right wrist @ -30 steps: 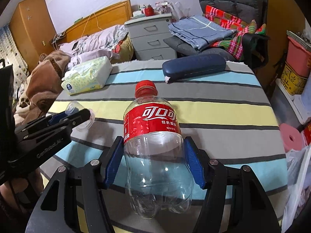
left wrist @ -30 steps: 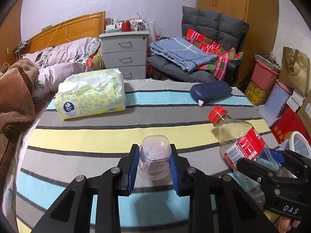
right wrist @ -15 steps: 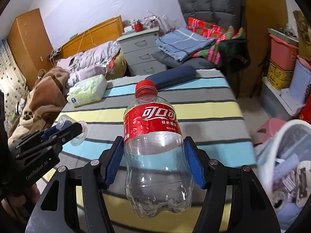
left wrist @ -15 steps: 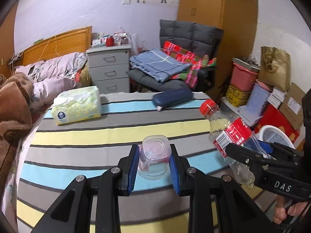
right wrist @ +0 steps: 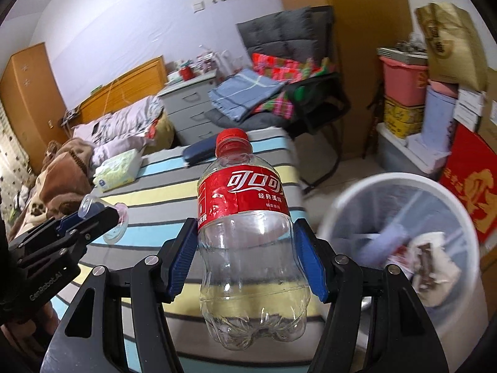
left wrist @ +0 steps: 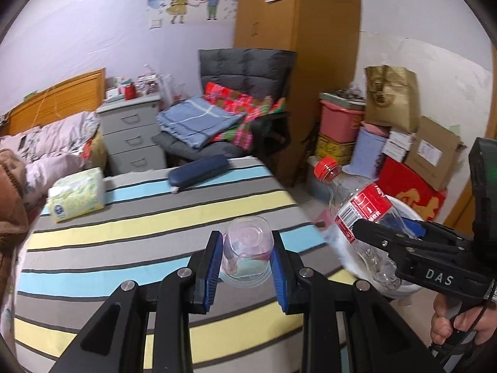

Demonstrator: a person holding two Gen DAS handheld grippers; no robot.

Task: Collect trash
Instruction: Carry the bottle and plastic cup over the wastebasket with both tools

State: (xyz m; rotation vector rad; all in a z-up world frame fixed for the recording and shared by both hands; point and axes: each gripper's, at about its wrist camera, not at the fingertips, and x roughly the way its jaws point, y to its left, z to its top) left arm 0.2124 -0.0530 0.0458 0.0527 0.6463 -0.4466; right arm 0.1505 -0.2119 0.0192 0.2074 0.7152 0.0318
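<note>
Bedroom clutter surrounded a table under a striped cloth [left wrist: 130, 227], with a bed and drawers behind it and a padded chair past its far end. Just off the table's right edge stood a white waste bin [right wrist: 400, 183], already holding crumpled paper and wrappers. The left gripper [left wrist: 247, 259] was clenched on a small clear plastic cup [left wrist: 247, 248], held on its side above the near part of the cloth. The right gripper [right wrist: 245, 258] grasped an empty cola bottle [right wrist: 248, 233] with a red cap and red label, its blue pads pressed on the clear lower body, the bottle hanging over the table's right edge, just beside the bin. A tissue pack [left wrist: 76, 194] and a dark blue case [left wrist: 198, 172] lay at the far end of the table, well apart from both grippers. The risks looked plain: the smooth, rounded bottle could slip or pivot between the pads; let go before it was over the bin's mouth, it would likely strike the rim and bounce to the floor. The thin cup might buckle and pop out. Both grippers converging on the bin could also collide.
</note>
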